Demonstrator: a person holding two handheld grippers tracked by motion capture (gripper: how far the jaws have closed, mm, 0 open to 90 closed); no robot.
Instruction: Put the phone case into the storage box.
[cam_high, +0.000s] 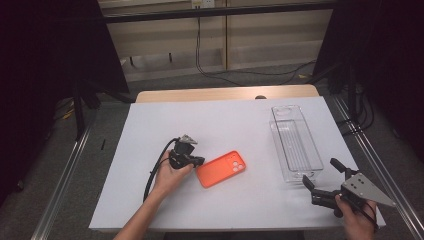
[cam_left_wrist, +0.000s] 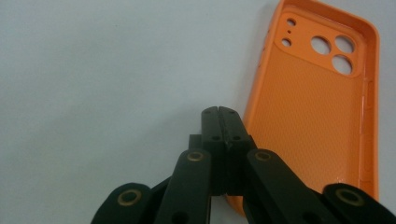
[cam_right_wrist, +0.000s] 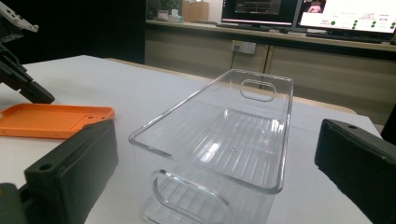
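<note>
Nearest to us, we've got the right gripper (cam_high: 323, 176) just off the close end of the clear plastic bin (cam_high: 295, 142), jaws spread wide with nothing between them, lined up on the bin's handle cutout. Well to the left of the bin, the orange phone case (cam_high: 221, 168) lies inside-up on the white counter (cam_high: 160, 120). Our left gripper (cam_left_wrist: 218, 122) has its jaws pressed fully together, empty, tips right at the case's edge on the side away from the bin. Past the bin's far end, cables trail across the floor (cam_high: 260, 70).
</note>
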